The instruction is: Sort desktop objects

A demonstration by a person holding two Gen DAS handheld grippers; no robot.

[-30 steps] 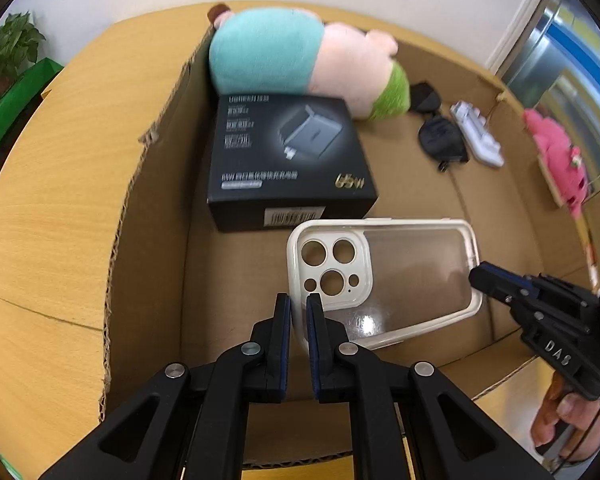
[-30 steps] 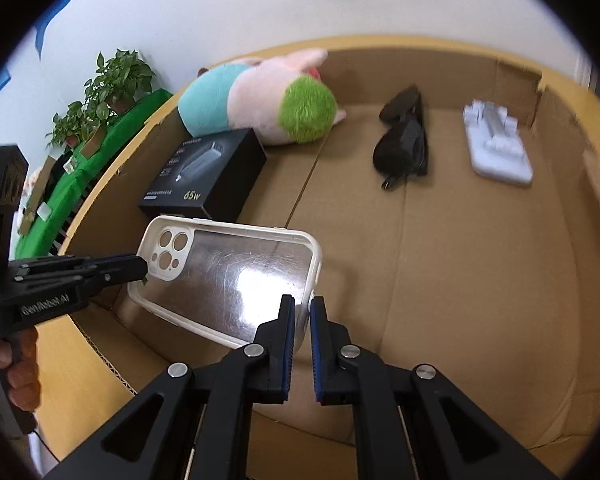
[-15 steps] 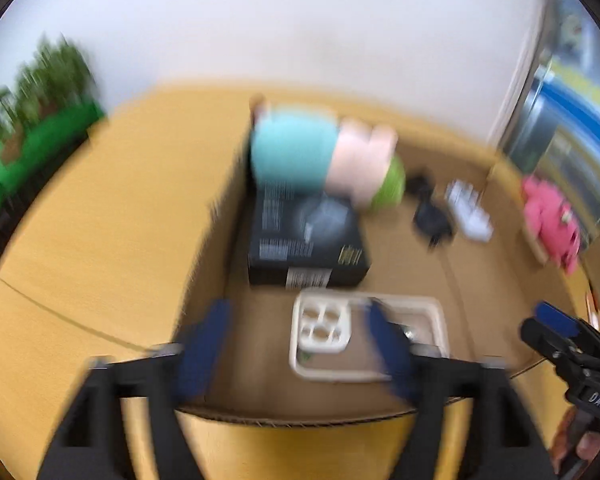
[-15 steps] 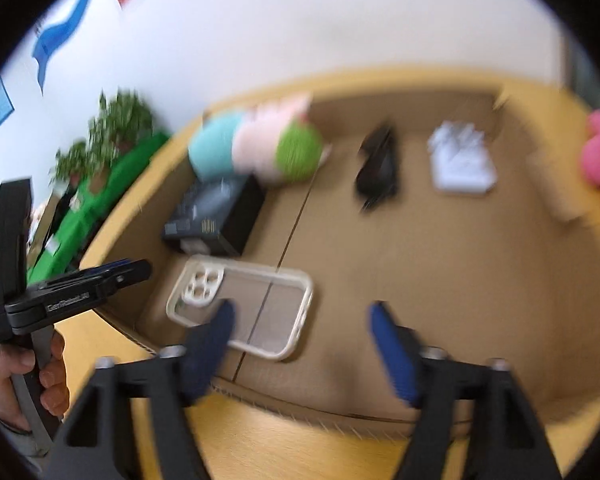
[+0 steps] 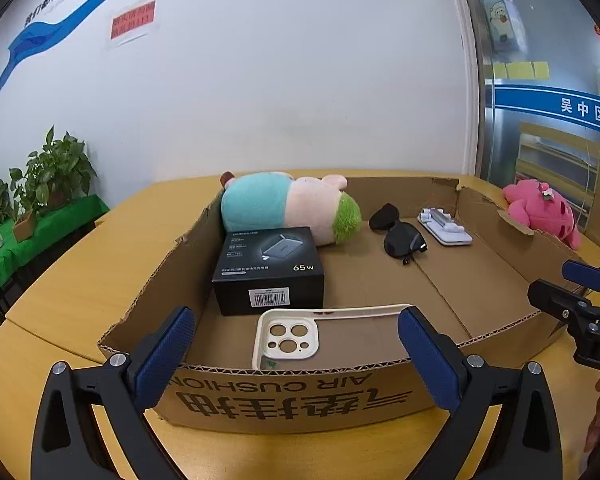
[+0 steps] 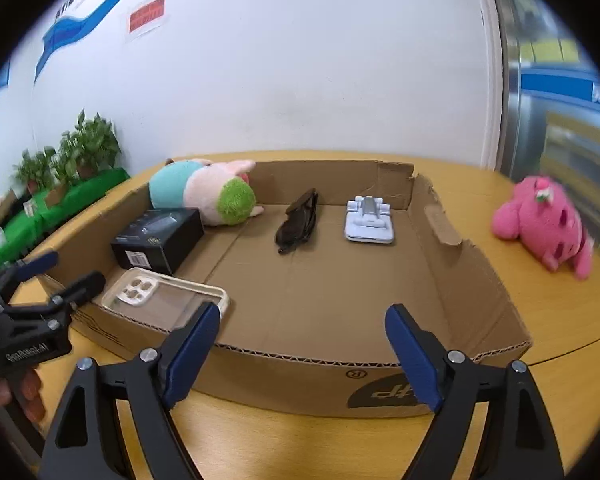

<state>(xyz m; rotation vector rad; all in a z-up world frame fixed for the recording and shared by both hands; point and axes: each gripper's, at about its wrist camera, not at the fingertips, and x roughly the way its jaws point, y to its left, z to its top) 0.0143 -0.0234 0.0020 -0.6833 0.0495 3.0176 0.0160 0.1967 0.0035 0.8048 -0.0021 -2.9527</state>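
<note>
While both grippers hang spread wide, holding nothing — left gripper (image 5: pixel 296 354), right gripper (image 6: pixel 302 344) — phone case (image 6: pixel 162 294) lies flat in cardboard box (image 6: pixel 384 376), front-left corner, beside black charger box (image 6: pixel 158 238).

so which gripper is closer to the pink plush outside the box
Right. The right gripper, open, sits at the box's near wall, with the pink plush ahead to its right. The left gripper is farther, open at the phone case corner.
</note>
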